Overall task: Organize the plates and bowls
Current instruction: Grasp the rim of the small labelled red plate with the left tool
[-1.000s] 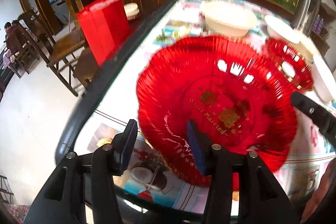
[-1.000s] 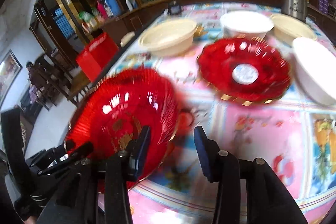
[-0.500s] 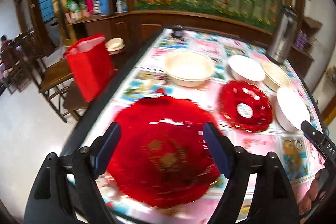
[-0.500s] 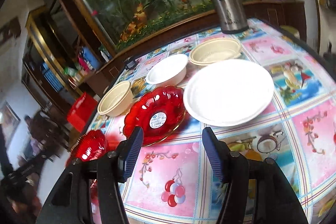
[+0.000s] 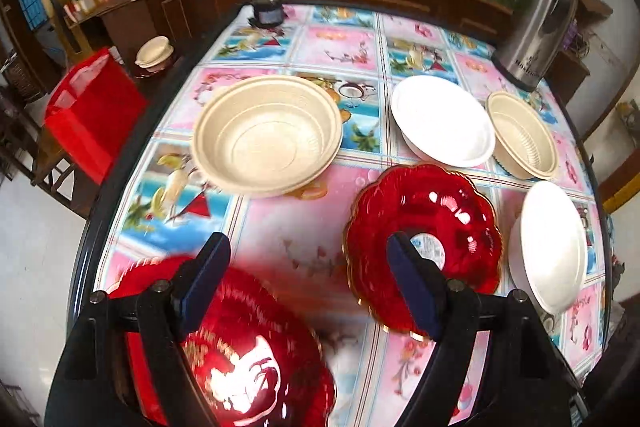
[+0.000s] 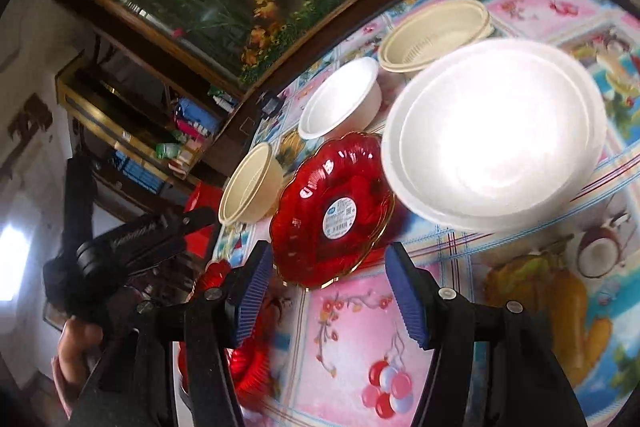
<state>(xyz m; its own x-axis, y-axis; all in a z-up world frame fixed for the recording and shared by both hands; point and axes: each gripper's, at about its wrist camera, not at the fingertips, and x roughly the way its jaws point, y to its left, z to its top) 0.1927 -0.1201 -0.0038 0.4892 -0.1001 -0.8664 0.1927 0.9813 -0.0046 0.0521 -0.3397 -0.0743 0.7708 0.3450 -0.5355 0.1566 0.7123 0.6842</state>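
Observation:
A large red scalloped plate (image 5: 248, 347) lies on the table's near left corner, below and behind my left gripper (image 5: 308, 287), which is open with nothing between its fingers. A smaller red plate with a white label (image 5: 424, 243) lies just ahead of the left gripper's right finger. In the right wrist view this labelled plate (image 6: 332, 215) sits just beyond my open, empty right gripper (image 6: 330, 291). The large red plate (image 6: 240, 359) shows partly behind the right gripper's left finger. On the table stand a wide beige bowl (image 5: 268, 135), two white bowls (image 5: 444, 119) (image 5: 552, 243) and a small beige bowl (image 5: 524, 135).
The table (image 5: 304, 227) has a colourful patterned cover and a dark rim. A steel thermos (image 5: 540, 23) stands at the far right and a small black object (image 5: 266, 13) at the far edge. A red bag (image 5: 92, 115) sits on a chair to the left. A hand (image 6: 76, 359) holds the left gripper.
Both grippers opened and let go of the large red plate, which now lies on the table. The left gripper rose and drew back; the right swung over to the labelled red plate and rolled.

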